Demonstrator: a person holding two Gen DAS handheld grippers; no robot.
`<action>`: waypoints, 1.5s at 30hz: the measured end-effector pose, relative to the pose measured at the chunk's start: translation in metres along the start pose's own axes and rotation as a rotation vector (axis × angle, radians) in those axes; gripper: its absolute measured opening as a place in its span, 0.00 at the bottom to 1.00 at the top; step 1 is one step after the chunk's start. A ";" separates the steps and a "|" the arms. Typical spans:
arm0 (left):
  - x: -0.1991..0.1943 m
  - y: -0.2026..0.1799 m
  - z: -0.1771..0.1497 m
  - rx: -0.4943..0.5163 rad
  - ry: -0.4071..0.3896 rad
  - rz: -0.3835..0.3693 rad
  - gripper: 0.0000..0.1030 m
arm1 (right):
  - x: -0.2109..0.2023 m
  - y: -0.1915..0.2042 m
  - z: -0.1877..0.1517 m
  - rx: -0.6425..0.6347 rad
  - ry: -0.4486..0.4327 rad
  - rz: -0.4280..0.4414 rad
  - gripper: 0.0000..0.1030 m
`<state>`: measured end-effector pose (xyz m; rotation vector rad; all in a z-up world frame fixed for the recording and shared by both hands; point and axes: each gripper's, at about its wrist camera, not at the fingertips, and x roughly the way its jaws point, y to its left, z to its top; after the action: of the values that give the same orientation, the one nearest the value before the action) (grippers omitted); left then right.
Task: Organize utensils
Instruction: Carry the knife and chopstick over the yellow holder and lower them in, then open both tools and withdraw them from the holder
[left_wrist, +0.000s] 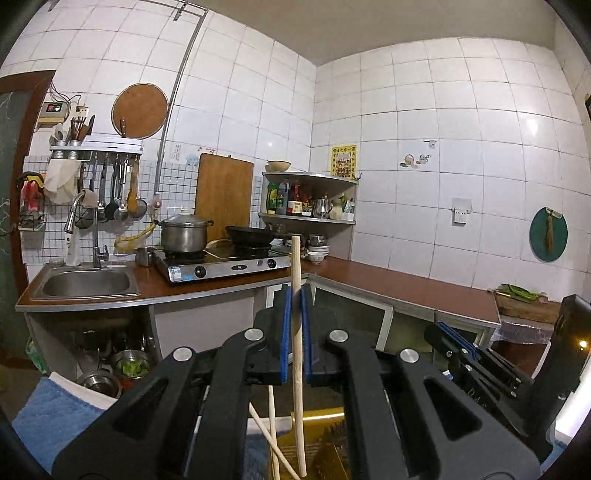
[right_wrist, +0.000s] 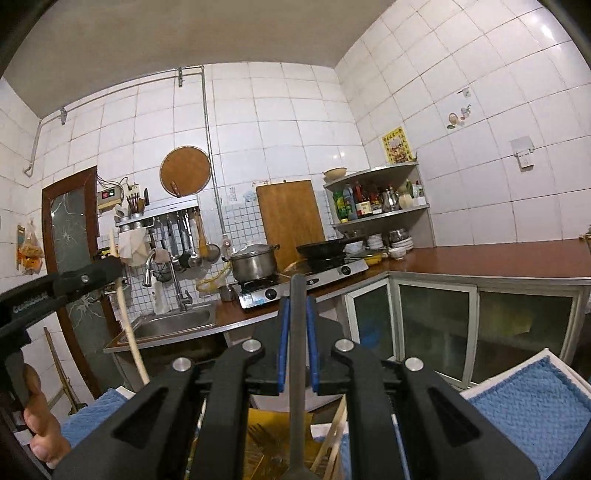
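Observation:
My left gripper (left_wrist: 295, 295) is shut on a pale wooden chopstick (left_wrist: 297, 354) held upright; it also shows in the right wrist view (right_wrist: 127, 317) at the left. My right gripper (right_wrist: 297, 314) is shut on a dark metal utensil handle (right_wrist: 296, 369), also upright; its lower end is hidden. Below both grippers lie loose wooden chopsticks (left_wrist: 271, 435) and a yellow tray (right_wrist: 266, 443) with forks on a blue towel (right_wrist: 532, 413).
A kitchen counter (left_wrist: 388, 280) runs along the tiled walls with a sink (left_wrist: 86, 284), a gas stove (left_wrist: 221, 264) with a pot and a wok, a utensil rack (left_wrist: 96, 147) and a corner shelf (left_wrist: 310, 218) of bottles.

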<state>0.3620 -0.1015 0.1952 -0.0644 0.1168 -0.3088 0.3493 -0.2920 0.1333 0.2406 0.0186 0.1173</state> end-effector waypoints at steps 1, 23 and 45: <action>0.004 0.000 -0.004 0.003 0.002 0.000 0.04 | 0.004 0.000 -0.004 -0.010 0.001 0.003 0.09; 0.032 0.009 -0.106 0.062 0.197 -0.007 0.04 | 0.004 -0.011 -0.091 -0.029 0.151 0.026 0.09; -0.043 0.054 -0.063 -0.035 0.296 0.126 0.74 | -0.047 0.014 -0.056 -0.003 0.309 -0.016 0.48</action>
<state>0.3301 -0.0399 0.1327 -0.0458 0.4185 -0.1889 0.2989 -0.2709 0.0825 0.2174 0.3276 0.1378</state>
